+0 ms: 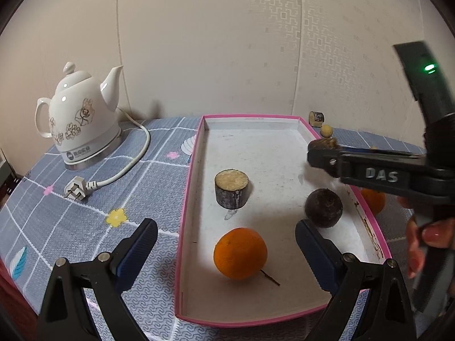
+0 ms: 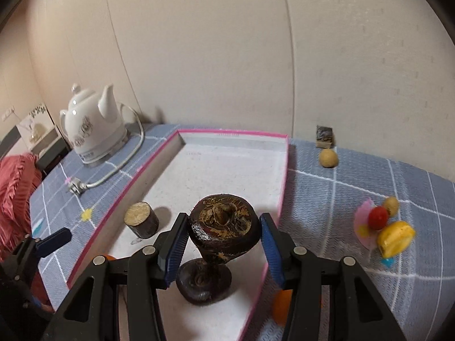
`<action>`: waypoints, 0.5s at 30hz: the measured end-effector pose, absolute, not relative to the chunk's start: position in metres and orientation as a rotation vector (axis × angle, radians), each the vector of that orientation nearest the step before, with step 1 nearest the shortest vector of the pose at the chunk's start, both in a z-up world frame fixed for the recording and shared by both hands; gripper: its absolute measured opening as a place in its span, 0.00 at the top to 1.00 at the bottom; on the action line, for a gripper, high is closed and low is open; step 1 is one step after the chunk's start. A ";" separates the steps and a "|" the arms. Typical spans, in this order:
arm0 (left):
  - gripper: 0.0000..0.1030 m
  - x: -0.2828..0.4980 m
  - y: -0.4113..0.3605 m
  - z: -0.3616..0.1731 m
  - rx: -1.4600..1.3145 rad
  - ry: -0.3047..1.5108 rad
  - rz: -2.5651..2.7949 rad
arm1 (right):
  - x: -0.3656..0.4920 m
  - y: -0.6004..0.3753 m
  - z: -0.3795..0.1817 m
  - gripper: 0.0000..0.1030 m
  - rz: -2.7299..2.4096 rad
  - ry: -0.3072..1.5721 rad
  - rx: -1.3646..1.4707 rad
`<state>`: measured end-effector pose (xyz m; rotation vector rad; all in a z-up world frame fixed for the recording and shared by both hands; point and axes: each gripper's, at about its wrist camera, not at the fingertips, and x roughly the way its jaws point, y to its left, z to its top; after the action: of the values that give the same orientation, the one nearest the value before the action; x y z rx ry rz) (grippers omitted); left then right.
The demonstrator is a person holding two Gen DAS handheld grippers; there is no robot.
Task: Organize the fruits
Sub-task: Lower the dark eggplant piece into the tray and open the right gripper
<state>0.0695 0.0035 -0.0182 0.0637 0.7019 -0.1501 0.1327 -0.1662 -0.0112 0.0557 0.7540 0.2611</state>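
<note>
Right wrist view: the right gripper clamps a dark round fruit above the pink-rimmed tray, centre frame. Only this view catches the banana and the red fruit at right. Left view instead shows the orange in the tray, low centre, between the left gripper's wide-apart fingers.

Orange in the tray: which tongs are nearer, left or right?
Left. The left tongs stand open with the orange lying between their fingertips, untouched. The right tongs, shut on a dark round fruit, hover farther back over the pink-rimmed tray.
</note>
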 end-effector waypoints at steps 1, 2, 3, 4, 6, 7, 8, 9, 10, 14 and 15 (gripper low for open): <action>0.05 0.070 0.005 -0.018 0.059 0.702 -0.150 | 0.136 -0.164 -0.014 0.50 0.258 0.765 0.052; 0.05 0.070 0.006 -0.018 0.056 0.702 -0.148 | 0.140 -0.163 -0.016 0.50 0.255 0.777 0.047; 0.05 0.070 0.008 -0.018 0.054 0.702 -0.144 | 0.143 -0.162 -0.018 0.50 0.253 0.789 0.045; 0.05 0.070 0.009 -0.019 0.052 0.703 -0.141 | 0.146 -0.161 -0.019 0.50 0.255 0.801 0.044; 0.05 0.071 0.012 -0.020 0.047 0.708 -0.139 | 0.150 -0.159 -0.020 0.50 0.245 0.808 0.038; 0.05 0.071 0.014 -0.020 0.044 0.710 -0.139 | 0.154 -0.157 -0.021 0.50 0.240 0.811 0.030; 0.05 0.071 0.014 -0.020 0.043 0.712 -0.139 | 0.155 -0.155 -0.021 0.50 0.233 0.812 0.016; 0.05 0.071 0.015 -0.021 0.044 0.714 -0.137 | 0.157 -0.153 -0.021 0.50 0.221 0.808 0.001; 0.05 0.071 0.016 -0.021 0.046 0.713 -0.135 | 0.157 -0.153 -0.021 0.50 0.207 0.800 -0.007; 0.05 0.071 0.021 -0.020 0.030 0.710 -0.125 | 0.155 -0.164 -0.015 0.47 0.205 0.784 0.061; 0.05 0.072 0.022 -0.019 0.019 0.712 -0.125 | 0.153 -0.167 -0.012 0.47 0.202 0.774 0.074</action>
<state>0.0718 0.0216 -0.0194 0.0193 0.7122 -0.1254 0.1525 -0.1671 -0.0123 0.0740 0.7742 0.2018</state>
